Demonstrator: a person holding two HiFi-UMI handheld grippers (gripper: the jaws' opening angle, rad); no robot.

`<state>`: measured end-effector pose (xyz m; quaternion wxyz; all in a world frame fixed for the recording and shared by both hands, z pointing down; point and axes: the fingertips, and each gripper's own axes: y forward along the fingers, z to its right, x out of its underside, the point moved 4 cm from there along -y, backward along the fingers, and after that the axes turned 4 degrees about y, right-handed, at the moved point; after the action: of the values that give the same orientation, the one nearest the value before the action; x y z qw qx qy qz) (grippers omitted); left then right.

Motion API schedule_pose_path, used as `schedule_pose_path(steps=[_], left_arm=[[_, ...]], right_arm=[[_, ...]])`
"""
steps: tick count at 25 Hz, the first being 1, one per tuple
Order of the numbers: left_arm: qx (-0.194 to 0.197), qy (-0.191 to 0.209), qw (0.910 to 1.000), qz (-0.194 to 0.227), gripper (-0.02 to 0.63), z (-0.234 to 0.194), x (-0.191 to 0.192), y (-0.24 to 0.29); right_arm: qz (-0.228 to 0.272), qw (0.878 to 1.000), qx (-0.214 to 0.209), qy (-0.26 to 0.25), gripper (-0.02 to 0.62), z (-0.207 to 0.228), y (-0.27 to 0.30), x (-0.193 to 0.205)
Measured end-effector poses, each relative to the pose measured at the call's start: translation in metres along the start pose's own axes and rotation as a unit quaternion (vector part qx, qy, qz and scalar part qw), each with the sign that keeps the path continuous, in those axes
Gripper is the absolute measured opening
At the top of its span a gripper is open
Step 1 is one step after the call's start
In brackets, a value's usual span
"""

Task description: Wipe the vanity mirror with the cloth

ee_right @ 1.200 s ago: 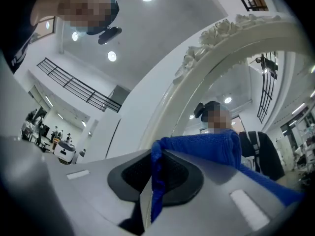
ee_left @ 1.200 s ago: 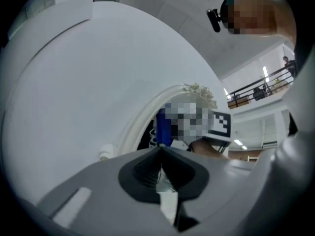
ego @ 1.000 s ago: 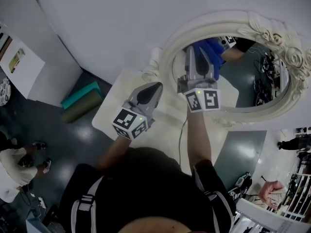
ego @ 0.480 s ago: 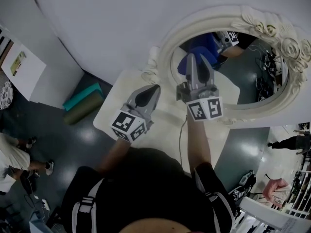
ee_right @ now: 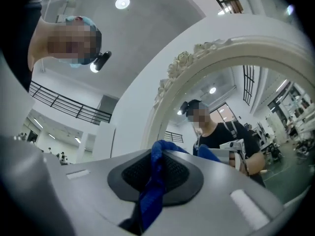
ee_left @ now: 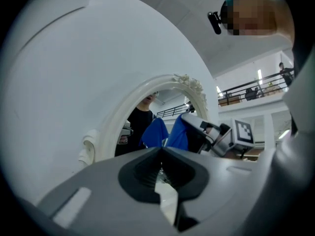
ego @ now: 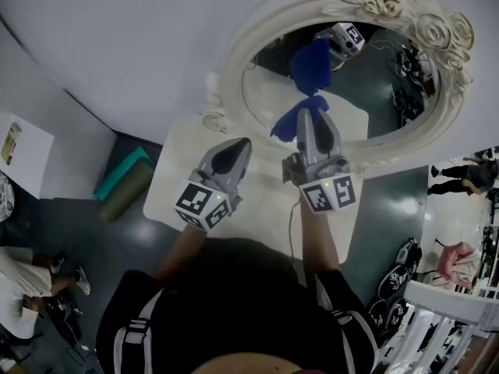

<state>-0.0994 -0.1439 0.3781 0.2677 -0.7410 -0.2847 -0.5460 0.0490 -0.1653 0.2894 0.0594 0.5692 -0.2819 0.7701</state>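
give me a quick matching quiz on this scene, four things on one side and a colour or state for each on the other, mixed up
Things:
1. left gripper
2. right gripper
3. cloth
4. mirror frame

Colours or states:
a. blue
b. cream, with carved roses
c. jaws shut on fabric
d. jaws together, nothing between them

Pairs: 1-d, 2-c, 3-a, 4-b

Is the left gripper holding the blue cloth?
No, the left gripper is shut on nothing, while the blue cloth is pinched in the right gripper.
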Motion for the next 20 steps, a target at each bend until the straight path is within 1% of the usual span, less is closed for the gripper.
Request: schedule_pose_path(steps=[6, 10, 15, 20], left_arm=[[0.053, -0.002, 0.9984, -0.019, 0.006, 0.015, 0.013, 0.02], [0.074, 0.001, 0.9969, -0.028, 0.006, 0.021, 0.022, 0.025], [0.079, 0.004, 0.9964, -0.03, 0.006, 0.037, 0.025, 0.016], [0.073, 0.009, 0.9969, -0.027, 0.006, 0.057, 0.032, 0.012]], right_arm=[[-0.022, 0.997, 0.076, -0.021, 0.038, 0.025, -0.042, 0.006], [-0.026, 0.993, 0.116, -0.029, 0.038, 0.028, -0.069, 0.007], [-0.03, 0.989, 0.144, -0.027, 0.038, 0.024, -0.108, 0.003], [-0.038, 0.986, 0.159, -0.031, 0.038, 0.03, -0.145, 0.004]])
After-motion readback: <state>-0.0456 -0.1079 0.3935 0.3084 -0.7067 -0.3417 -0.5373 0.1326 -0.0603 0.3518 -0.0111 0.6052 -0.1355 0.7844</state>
